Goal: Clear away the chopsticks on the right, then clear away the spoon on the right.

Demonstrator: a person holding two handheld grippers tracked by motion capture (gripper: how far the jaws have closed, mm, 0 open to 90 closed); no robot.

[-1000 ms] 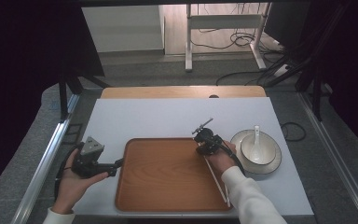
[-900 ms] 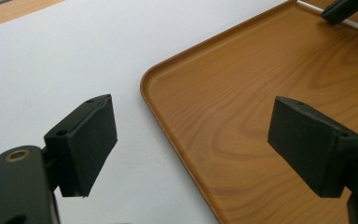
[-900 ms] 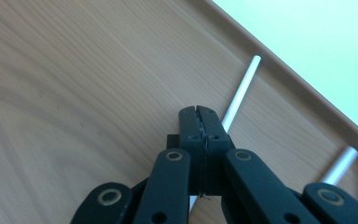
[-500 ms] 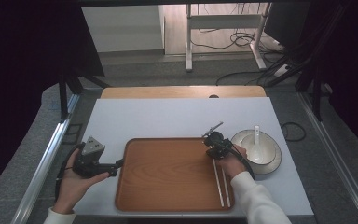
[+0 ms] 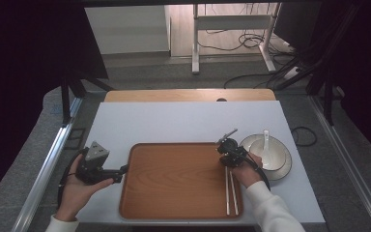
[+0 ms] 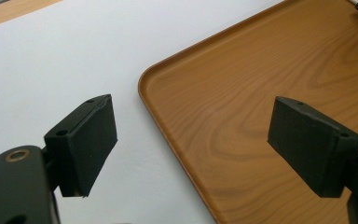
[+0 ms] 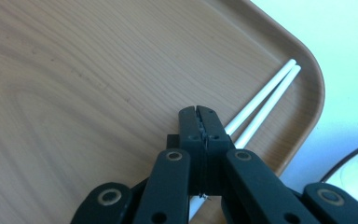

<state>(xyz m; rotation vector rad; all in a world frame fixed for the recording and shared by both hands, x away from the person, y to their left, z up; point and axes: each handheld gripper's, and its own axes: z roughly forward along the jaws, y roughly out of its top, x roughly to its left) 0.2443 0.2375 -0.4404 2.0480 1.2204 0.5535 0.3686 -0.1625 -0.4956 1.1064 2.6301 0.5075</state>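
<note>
A pair of white chopsticks (image 5: 230,191) lies side by side on the wooden tray (image 5: 174,179), along its right edge, running from near the right gripper (image 5: 229,155) toward the tray's near right corner. In the right gripper view the chopsticks (image 7: 265,99) pass beneath the jaws, which are pressed together pad against pad with nothing between them; the sticks reach on past the jaw tips to the rounded corner of the tray (image 7: 74,84), their far ends touching each other. Whether the closed jaws rest on the sticks or hang just above them cannot be told.

The person's right hand (image 5: 248,170) holds that gripper over the tray's right rim, just beside a white bowl (image 5: 269,155) with a white spoon (image 5: 265,145) standing in it, on the white bench (image 5: 174,121).

The left gripper (image 5: 118,173) is held by the left hand (image 5: 75,191) at the tray's left edge, well apart from the chopsticks. In the left gripper view its jaws stand spread wide, one over the bench (image 6: 51,60), the other over the tray (image 6: 242,93), straddling the tray's rim with nothing between them.
</note>
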